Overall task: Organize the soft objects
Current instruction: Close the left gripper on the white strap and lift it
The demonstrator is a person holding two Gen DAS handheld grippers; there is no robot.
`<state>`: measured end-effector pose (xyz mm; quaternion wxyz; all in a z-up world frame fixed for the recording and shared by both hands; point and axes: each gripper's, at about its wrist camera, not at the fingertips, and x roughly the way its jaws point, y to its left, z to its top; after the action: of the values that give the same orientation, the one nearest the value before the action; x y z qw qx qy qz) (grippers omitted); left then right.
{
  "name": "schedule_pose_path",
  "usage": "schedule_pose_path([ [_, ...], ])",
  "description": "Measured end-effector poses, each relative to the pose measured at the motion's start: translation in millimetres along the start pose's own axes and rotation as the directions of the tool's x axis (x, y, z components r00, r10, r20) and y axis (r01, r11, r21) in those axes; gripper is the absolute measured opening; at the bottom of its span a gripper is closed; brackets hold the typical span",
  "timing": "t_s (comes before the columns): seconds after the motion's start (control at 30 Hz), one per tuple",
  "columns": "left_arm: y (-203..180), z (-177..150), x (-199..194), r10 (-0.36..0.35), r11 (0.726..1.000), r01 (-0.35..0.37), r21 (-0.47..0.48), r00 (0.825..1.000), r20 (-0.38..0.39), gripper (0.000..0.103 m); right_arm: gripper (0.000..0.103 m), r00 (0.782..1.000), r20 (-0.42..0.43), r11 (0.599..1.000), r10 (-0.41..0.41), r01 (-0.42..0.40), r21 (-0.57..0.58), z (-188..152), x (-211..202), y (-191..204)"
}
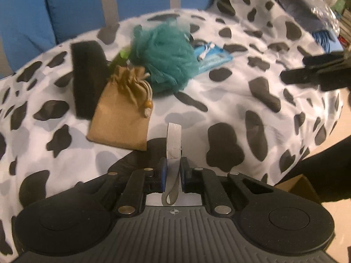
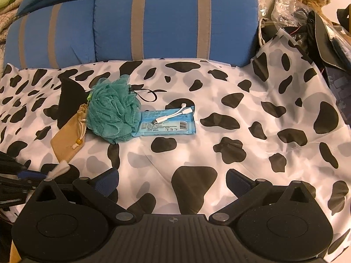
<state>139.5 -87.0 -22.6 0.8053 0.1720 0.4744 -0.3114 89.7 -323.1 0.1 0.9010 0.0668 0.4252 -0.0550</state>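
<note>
A grey strap [image 1: 174,140] is pinched in the left tool [image 1: 173,171], just above the spotted cover [image 1: 230,100]. The tan pouch [image 1: 122,114], teal sponge [image 1: 166,57] and black pad [image 1: 87,76] already lie bunched together, wipes pack [image 2: 167,123] beside them. Right tool [image 2: 172,183] gapes wide, empty. The strap looks the last to place.

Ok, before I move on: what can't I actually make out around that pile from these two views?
- Green item: left wrist view shows a sliver; teal bath pouf and black foam block hide the rest.
- Wipes pack print: too small in the right wrist view.
- Grey strap in the left gripper: its lower loop passes behind the gripper body.
- Left gripper in the right wrist view: cut off by the left edge.
</note>
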Motion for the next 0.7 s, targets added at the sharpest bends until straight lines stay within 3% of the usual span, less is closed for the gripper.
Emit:
schedule_pose_path([
  [0.27, 9.4, 1.1, -29.1, -0.014, 0.996, 0.023, -0.092, 0.995, 0.099, 0.013, 0.103, 1.0, -0.003, 0.999, -0.015, 0.015, -0.035, 4.2, 14.9, 2.9],
  [0.4, 22.0, 3.0, -29.1, -0.104, 0.978, 0.122, -0.168, 0.988, 0.112, 0.013, 0.103, 1.0, -0.003, 0.998, -0.02, 0.02, -0.06, 8.5, 24.2, 5.9],
  [0.7, 23.9, 8.8, -32.5, -0.114, 0.97, 0.14, -0.199, 0.984, 0.14, 0.013, 0.103, 0.999, 0.019, 0.998, 0.025, -0.024, -0.052, 21.2, 41.4, 10.5],
])
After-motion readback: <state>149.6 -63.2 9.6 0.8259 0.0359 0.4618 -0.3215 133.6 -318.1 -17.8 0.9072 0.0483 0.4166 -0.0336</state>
